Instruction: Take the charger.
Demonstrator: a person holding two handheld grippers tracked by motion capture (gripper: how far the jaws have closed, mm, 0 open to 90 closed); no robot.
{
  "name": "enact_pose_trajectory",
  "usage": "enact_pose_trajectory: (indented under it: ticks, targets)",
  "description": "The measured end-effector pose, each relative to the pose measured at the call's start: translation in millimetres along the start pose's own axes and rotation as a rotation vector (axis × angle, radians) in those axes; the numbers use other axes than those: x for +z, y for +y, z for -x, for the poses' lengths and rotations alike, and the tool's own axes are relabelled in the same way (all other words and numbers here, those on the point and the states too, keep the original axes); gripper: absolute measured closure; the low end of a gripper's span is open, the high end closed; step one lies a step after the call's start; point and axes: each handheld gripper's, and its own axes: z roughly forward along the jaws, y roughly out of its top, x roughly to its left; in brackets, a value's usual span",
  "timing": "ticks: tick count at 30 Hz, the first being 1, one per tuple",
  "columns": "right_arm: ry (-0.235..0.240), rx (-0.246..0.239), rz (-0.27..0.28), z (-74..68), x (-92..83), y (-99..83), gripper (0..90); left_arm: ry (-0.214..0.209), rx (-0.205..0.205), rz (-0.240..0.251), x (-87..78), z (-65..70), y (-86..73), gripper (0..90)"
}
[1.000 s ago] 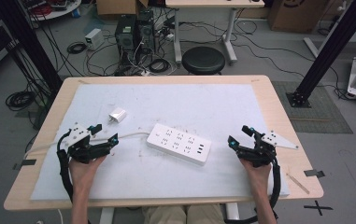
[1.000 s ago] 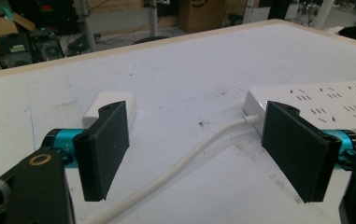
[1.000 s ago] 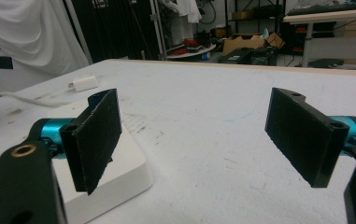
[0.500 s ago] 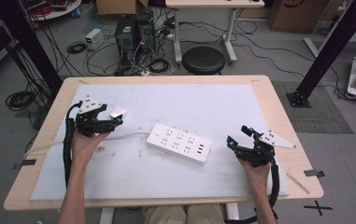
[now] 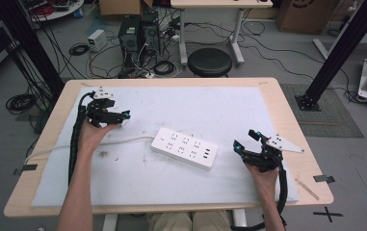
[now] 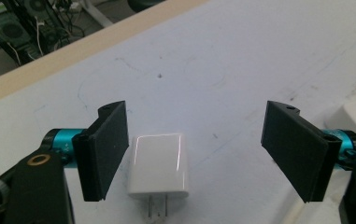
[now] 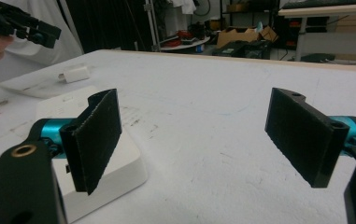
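1. Table [image 5: 287,120] with a white mat carries everything.
2. Power strip [image 5: 184,147] lies mid-table, its white cable [image 5: 123,141] trailing left.
3. Right gripper [image 5: 249,144] rests near the strip's right end, jaws wide apart, empty.
4. Left gripper [image 5: 123,116] hovers at far left, jaws wide, straddling without gripping.
5. Charger plug [image 6: 158,164] lies flat between those jaws, nearer one, prongs toward the camera. Likely step: grasping it; next, centre and close.

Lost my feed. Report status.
Left gripper open, straddling charger, not touching. Right gripper open, idle beside power strip. Nothing in the way.
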Motion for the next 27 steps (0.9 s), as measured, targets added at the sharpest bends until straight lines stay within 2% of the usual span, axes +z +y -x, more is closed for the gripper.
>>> enact_pose_trajectory:
  ticks: [1,3,6,11,13,18,27]
  targets:
    - [-0.002,0.001,-0.002,-0.3,0.1,-0.1,19.1,0.003,-0.005,-0.026,4.6,-2.5,-0.4,23.2]
    - [-0.003,0.003,-0.007,-0.7,0.2,0.0,19.1,0.001,-0.013,-0.047,10.2,-4.8,-1.9,23.2]
    - [-0.001,-0.001,-0.006,-0.8,0.6,0.0,19.1,0.020,0.000,-0.083,18.3,-6.7,-5.4,24.2]
    - [-0.004,-0.004,-0.007,-0.9,0.9,0.0,19.1,-0.003,-0.037,-0.106,26.6,-13.7,-11.1,24.1]
    - [-0.006,-0.003,-0.013,-1.3,0.9,0.1,19.1,0.001,-0.052,-0.146,32.2,-17.5,-15.3,24.2]
    - [-0.004,-0.009,-0.011,-1.0,1.5,0.1,19.1,0.000,-0.071,-0.178,39.7,-20.6,-20.7,24.2]
    - [-0.005,-0.005,-0.013,-1.2,1.5,0.1,19.1,-0.001,-0.069,-0.218,46.5,-22.6,-25.8,26.2]
